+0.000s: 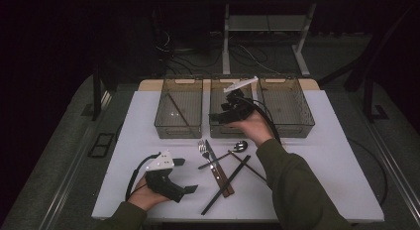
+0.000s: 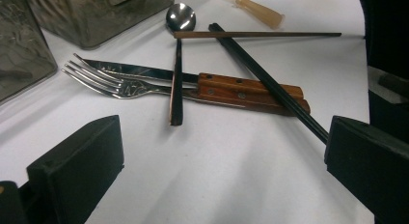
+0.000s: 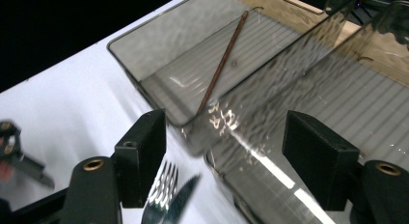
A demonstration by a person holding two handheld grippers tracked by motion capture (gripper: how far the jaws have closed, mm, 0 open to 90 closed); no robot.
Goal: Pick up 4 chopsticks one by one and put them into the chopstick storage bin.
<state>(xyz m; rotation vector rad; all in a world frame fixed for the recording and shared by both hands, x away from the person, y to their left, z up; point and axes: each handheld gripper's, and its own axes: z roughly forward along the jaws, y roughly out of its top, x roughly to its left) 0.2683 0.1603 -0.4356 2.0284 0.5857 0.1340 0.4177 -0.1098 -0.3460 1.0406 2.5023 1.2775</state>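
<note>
Lying in the left bin (image 1: 179, 108) is a thin brown chopstick (image 1: 177, 110), a plain slim wooden stick, resting flat on the ribbed floor with its long axis running diagonally from the far left corner toward the near right wall; the right gripper view shows it (image 3: 222, 61) as a straight reddish-brown rod. The right gripper (image 1: 221, 116) hovers over the near edge of the middle bin (image 1: 224, 131), just right of the left bin, its jaws spread wide with nothing between them. Nearer the person than the left bin, on the white table (image 1: 322, 165), lies a heap of cutlery: a fork (image 2: 113, 84) and a wooden-handled knife (image 2: 193, 81) side by side, a spoon (image 2: 178, 45), a black chopstick (image 2: 265, 81) and another brown chopstick (image 2: 255, 35) crossing them. The left gripper (image 1: 187, 175) rests low beside that heap, jaws parted and empty.
</note>
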